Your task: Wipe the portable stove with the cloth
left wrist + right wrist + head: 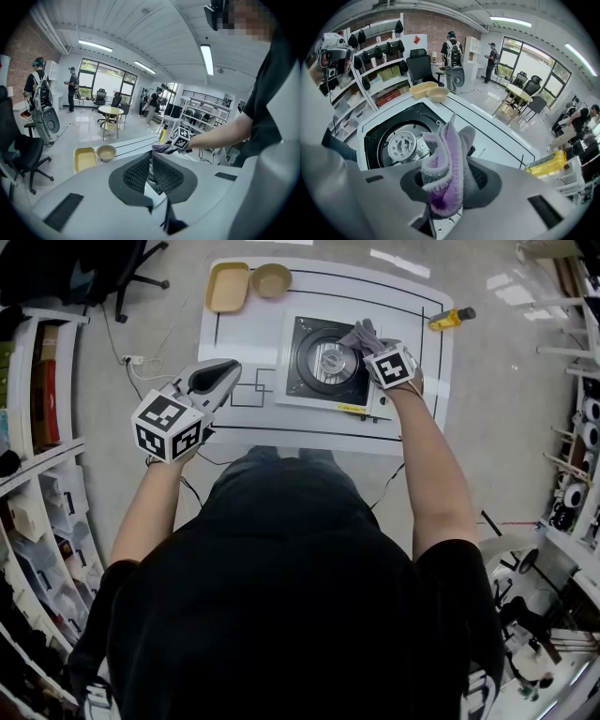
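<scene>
**Cloth clamped in the right gripper at the stove's burner**

A white tabletop (253,334) marked with black lines stands on a grey floor, with shelves (37,427) to the left and an office chair (112,268) behind it. The portable stove (314,381), black-topped on a white body, lies at the middle of the tabletop.

The right gripper (367,341) is closed on the cloth (360,333), a folded grey and purple bundle. In the head view it sits over the stove's far right part, just beside the round burner (332,360). Whether the cloth touches the stove top cannot be told from any view.

The left gripper (221,371) is held apart at the tabletop's left edge, well away from the stove. Its jaws are drawn together at the tips with nothing between them.

In the right gripper view the cloth (446,159) stands up between the jaws and covers their tips. The burner (402,143) lies beyond it to the left, and the stove's near side is cut off behind the gripper body. That view alone shows the cloth's purple inner fold.

The left gripper view shows the cloth (161,148) only as a small patch beyond its own jaw tips, and the stove is almost wholly hidden there. Only the head view shows both grippers at once.

A yellow tray (228,287) and a bowl (272,279) stand side by side at the far left corner. A yellow and black object (450,318) lies at the far right, too small to identify.
</scene>
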